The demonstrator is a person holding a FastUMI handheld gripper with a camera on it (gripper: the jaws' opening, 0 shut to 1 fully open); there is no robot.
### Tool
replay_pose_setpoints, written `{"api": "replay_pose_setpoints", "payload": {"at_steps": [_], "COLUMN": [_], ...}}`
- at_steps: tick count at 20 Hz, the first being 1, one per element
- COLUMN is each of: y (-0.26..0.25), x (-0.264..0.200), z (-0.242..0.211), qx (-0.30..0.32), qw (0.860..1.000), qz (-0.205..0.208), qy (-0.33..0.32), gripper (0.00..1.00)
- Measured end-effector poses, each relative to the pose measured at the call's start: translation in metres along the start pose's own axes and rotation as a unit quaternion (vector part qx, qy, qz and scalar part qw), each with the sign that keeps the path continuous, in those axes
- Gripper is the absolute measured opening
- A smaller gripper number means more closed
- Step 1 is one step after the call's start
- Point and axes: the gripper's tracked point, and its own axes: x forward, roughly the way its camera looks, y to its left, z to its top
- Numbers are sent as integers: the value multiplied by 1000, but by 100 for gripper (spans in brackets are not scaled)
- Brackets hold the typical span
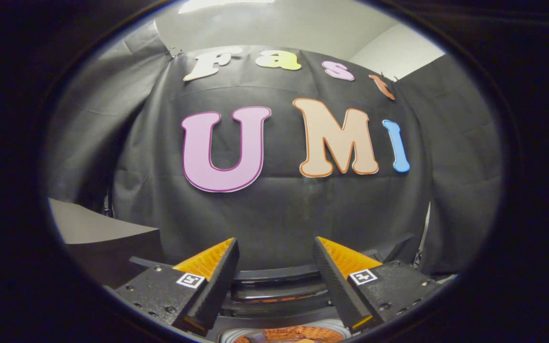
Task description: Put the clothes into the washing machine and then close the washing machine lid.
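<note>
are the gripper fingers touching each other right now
Apart. The gripper view shows the gripper with a wide gap between its two fingers; the black cloth wall and dark curved ridges below it are visible through that gap.

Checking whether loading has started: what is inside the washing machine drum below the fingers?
Between the open gripper fingers, a sliver of the drum shows something orange; whether it is clothing I cannot tell. The rest is cut off.
</note>
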Motion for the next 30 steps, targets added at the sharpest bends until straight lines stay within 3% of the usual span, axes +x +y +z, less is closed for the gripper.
{"api": "replay_pose_setpoints", "payload": {"at_steps": [15,17,20,30], "y": [-2,-3,-20,-10], "x": [-23,-28,-42,-71], "z": [-11,-20,-73,-107], "qx": [-2,-1,-6,-27], "qw": [999,998,991,988], "qz": [26,33,15,31], "qy": [29,46,129,151], "gripper": [95,95,95,96]}}
